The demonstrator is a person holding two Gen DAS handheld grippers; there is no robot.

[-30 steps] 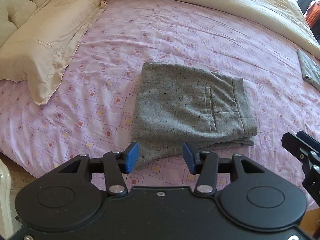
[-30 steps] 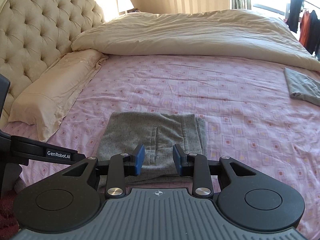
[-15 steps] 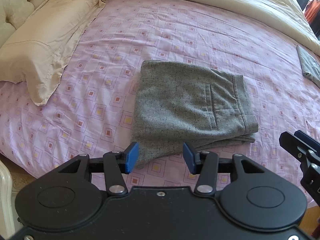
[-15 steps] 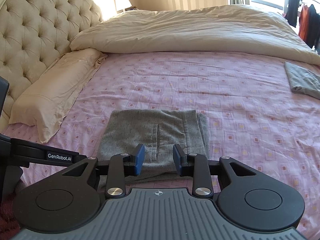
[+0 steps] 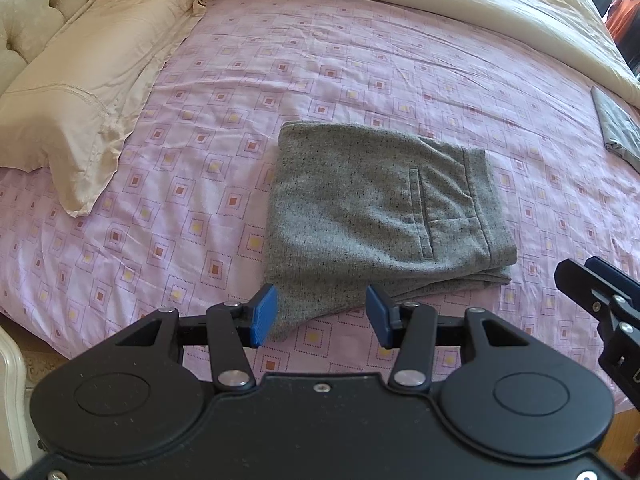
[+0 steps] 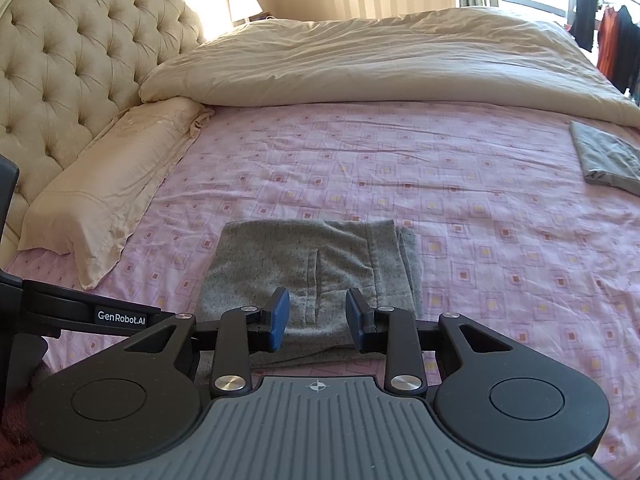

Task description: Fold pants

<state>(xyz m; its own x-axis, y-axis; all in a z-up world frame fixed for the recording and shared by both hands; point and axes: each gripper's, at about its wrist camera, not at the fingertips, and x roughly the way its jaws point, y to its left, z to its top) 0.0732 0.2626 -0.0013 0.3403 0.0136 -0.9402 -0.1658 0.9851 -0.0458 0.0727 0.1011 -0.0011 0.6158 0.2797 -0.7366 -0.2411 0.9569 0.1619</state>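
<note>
The grey speckled pants [image 5: 380,208] lie folded into a compact rectangle on the pink patterned bedsheet [image 5: 320,60], back pocket and waistband facing up. They also show in the right wrist view [image 6: 312,264]. My left gripper [image 5: 320,316] is open and empty, held above the near left corner of the fold. My right gripper [image 6: 314,318] is open and empty, held above the near edge of the pants. Part of the right gripper shows at the right edge of the left wrist view [image 5: 600,292].
A cream pillow [image 5: 92,80] lies at the left by the tufted headboard [image 6: 80,60]. A cream duvet [image 6: 380,60] is bunched along the far side. Another folded grey garment [image 6: 608,160] lies at the right. The bed's near edge is just below the grippers.
Both grippers have drawn back and risen a little from the folded pants. The pants have not moved. Both stay open.
</note>
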